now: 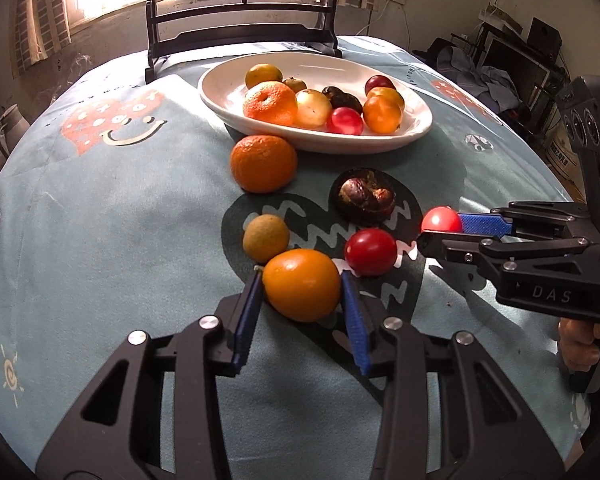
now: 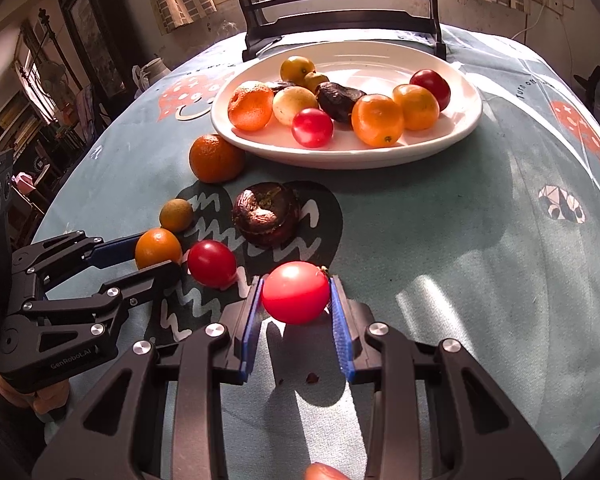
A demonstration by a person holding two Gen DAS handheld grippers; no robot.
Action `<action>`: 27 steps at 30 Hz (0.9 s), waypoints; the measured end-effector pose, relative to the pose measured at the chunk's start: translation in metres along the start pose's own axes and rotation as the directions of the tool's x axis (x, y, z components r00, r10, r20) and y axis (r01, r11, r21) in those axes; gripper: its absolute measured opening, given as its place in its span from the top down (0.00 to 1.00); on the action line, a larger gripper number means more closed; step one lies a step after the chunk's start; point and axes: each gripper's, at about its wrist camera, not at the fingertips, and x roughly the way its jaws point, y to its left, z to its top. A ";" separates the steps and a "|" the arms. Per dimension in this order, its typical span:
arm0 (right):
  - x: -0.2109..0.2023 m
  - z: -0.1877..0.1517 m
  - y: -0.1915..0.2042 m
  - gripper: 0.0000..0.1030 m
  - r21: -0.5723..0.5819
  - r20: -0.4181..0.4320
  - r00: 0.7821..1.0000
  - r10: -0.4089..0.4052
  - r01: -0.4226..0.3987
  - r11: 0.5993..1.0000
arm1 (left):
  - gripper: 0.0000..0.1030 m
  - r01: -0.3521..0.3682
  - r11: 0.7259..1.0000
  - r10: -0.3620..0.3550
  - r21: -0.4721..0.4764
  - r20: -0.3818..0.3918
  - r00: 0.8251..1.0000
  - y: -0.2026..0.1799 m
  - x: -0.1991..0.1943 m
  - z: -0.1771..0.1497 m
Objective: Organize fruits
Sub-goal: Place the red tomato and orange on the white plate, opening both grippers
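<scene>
My left gripper [image 1: 300, 276] is shut on a small smooth orange fruit [image 1: 302, 284] that rests on the tablecloth, one blue pad against each of its sides. Close beside it lie a red cherry tomato [image 1: 370, 252] and a small brownish-green fruit [image 1: 266, 238]. My right gripper [image 2: 294, 280] is shut on a bright red tomato [image 2: 296, 298], held just above the cloth. A mandarin [image 1: 263, 163] and a dark wrinkled fruit [image 1: 366, 196] lie loose between the grippers and the white oval plate [image 1: 416, 128], which holds several fruits.
A dark wooden stand [image 1: 240, 36] rises behind the plate at the table's far edge. The light blue patterned cloth [image 1: 100, 240] covers the round table. A person's hand [image 1: 580, 344] grips the right gripper's handle at the right.
</scene>
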 end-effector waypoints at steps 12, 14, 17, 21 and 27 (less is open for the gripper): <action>-0.030 0.008 -0.004 0.67 0.018 0.239 0.968 0.075 -0.082 0.996 | 0.61 0.023 0.998 -0.014 -0.060 0.157 0.988 0.003 -0.038 0.005; -0.038 0.014 -0.012 0.67 0.046 0.333 0.942 0.027 -0.044 0.998 | 0.61 0.019 0.998 -0.009 -0.054 0.171 0.985 0.000 -0.040 0.017; -0.035 0.030 -0.025 0.67 0.081 0.398 0.916 -0.056 0.026 0.996 | 0.61 0.012 0.999 -0.006 -0.033 0.182 0.983 -0.004 -0.035 0.047; -0.019 0.061 -0.050 0.68 0.148 0.409 0.910 -0.068 0.008 0.989 | 0.61 -0.021 1.000 0.025 -0.021 0.201 0.979 -0.003 -0.014 0.092; 0.003 0.096 -0.062 0.68 0.123 0.429 0.899 -0.089 0.040 0.992 | 0.61 -0.066 0.996 0.074 -0.055 0.167 0.983 0.016 0.034 0.145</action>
